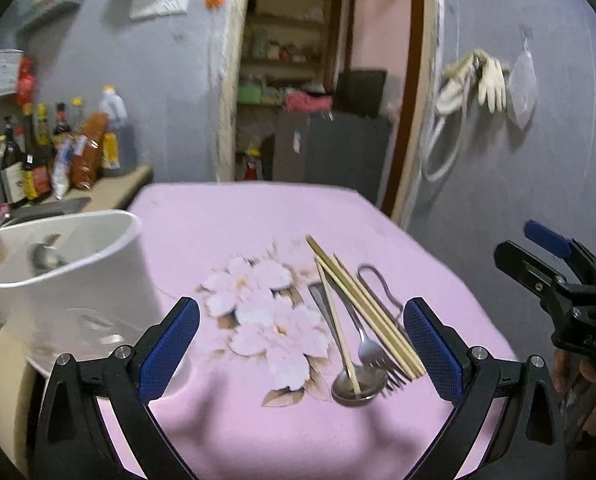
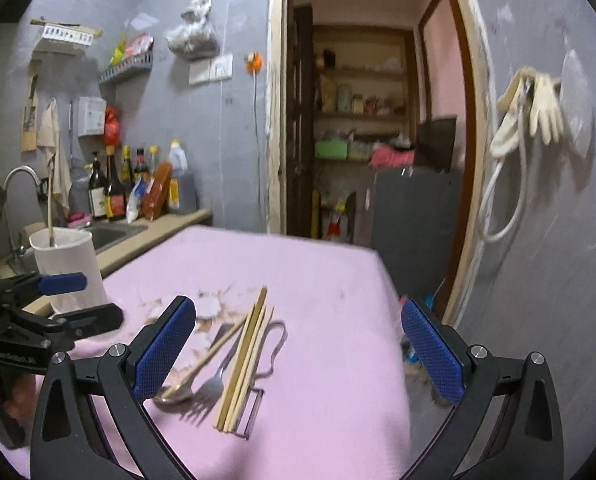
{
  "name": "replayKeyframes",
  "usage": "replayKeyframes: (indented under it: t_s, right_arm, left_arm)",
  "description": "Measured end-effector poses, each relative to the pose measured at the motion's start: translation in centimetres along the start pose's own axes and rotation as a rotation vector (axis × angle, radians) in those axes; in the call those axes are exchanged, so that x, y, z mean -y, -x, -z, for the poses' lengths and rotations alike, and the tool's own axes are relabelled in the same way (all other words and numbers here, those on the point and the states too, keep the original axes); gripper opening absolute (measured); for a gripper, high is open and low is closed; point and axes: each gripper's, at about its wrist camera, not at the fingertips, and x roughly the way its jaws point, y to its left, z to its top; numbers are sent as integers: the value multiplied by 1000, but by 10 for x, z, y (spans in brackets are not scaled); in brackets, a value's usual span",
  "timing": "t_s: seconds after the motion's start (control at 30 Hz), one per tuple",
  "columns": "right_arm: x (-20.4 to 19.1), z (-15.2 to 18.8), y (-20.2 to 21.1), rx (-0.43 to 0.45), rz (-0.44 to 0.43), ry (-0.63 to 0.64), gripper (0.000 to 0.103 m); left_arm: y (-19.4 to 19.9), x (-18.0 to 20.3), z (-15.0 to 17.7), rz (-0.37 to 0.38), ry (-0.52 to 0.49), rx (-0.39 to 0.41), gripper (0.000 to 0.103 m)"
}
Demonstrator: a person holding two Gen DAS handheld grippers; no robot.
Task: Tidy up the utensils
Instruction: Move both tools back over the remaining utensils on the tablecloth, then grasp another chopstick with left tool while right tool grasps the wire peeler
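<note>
Fingers (image 1: 181,340) of the left gripper (image 1: 302,344) stand wide apart and hold nothing; the right gripper (image 2: 298,344) is likewise spread and empty. On the pink-clothed counter (image 1: 237,216) lies a loose pile: chopsticks (image 1: 362,308), a spoon (image 1: 356,388), a fork (image 1: 372,354) and a wire-handled peeler (image 2: 257,400), all touching or overlapping. Their long axes run roughly away from both cameras. The pile sits toward the right finger in the left view and toward the left finger in the right view, so neither hand is clearly nearer. A white holder (image 1: 69,272), already containing a spoon and a stick, stands to the left, nearer the left gripper.
</note>
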Motion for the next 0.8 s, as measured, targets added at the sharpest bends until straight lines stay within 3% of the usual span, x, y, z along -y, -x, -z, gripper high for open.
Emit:
replayKeyframes:
  t_s: [0.13, 0.2, 0.43, 0.6, 0.73, 0.8]
  right_arm:
    - [7, 4, -20, -98, -33, -19, 82]
    - [9, 7, -31, -154, -49, -25, 75]
    - [9, 17, -57, -276, -82, -29, 49]
    - [11, 22, -65, -313, -100, -55, 47]
    - [9, 24, -72, -340, -106, -52, 46]
    - [9, 25, -75, -350, -110, -57, 46]
  left_arm:
    - [-24, 2, 1, 24, -20, -75, 92]
    - [-37, 2, 1, 40, -27, -122, 76]
    - [-78, -1, 5, 114, -6, -288, 48]
    - [-102, -1, 5, 130, -16, -391, 30]
    - [-110, -3, 2, 136, -20, -409, 24]
    - [-112, -5, 2, 137, -9, -417, 16]
